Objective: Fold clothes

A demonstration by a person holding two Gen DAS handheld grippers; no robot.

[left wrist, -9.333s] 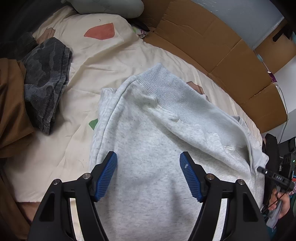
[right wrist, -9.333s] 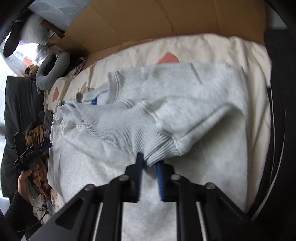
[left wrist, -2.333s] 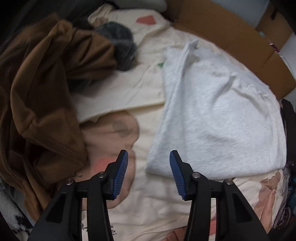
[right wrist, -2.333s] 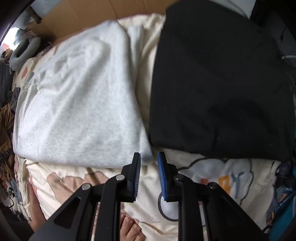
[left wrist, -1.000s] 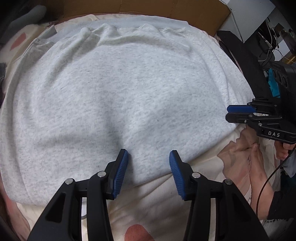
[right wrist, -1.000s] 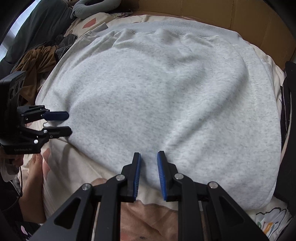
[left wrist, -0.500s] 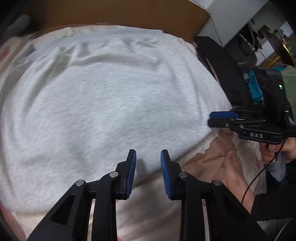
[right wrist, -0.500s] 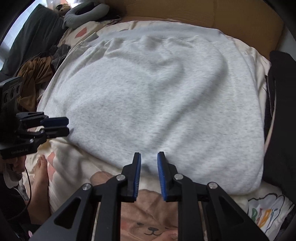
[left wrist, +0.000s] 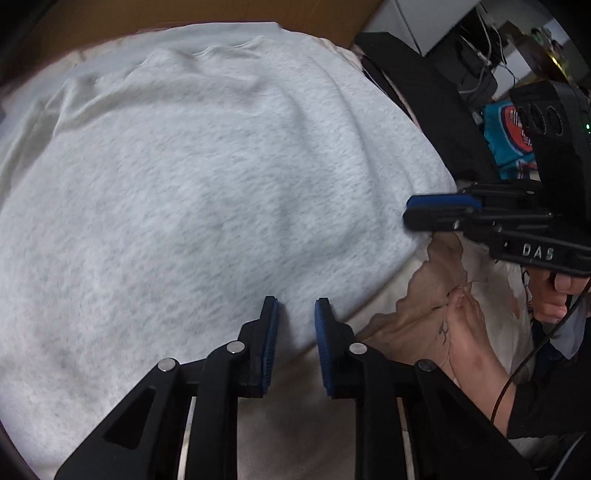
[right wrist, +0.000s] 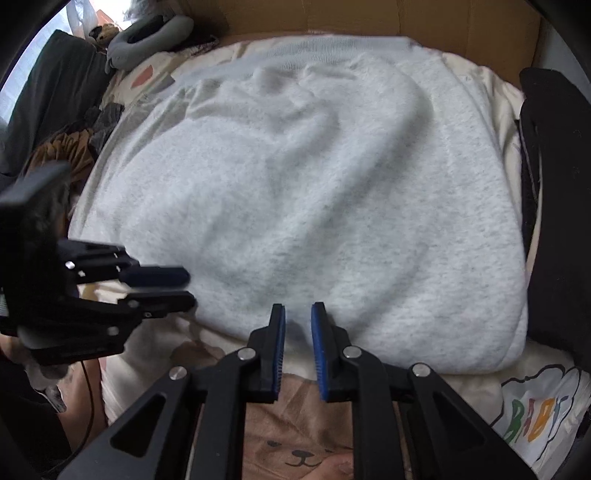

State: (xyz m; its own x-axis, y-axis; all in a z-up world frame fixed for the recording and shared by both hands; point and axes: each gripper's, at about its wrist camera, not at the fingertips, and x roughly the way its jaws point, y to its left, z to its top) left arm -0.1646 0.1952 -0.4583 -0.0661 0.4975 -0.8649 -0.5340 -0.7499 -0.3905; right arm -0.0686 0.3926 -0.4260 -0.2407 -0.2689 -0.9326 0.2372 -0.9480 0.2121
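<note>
Grey fleece fills both wrist views: one folded sweatshirt point(left wrist: 192, 192) lies on the cartoon-print bed sheet point(right wrist: 532, 417), its far hem blurred against brown cardboard point(right wrist: 388, 16) and its left edge cut off. The left gripper point(left wrist: 295, 314) has just been closing, jaws narrowly apart around the near fold, though contact is hard to make out. The right gripper point(right wrist: 297, 314) stands likewise, a slim gap showing, beside one black garment point(right wrist: 554, 206).

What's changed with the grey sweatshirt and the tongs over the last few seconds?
The left tongs have just been closing, with the grey sweatshirt near edge between their pads; the right tongs have narrowed too. Earlier a sleeve was being folded; now the sweatshirt lies folded. Black garment unchanged.
</note>
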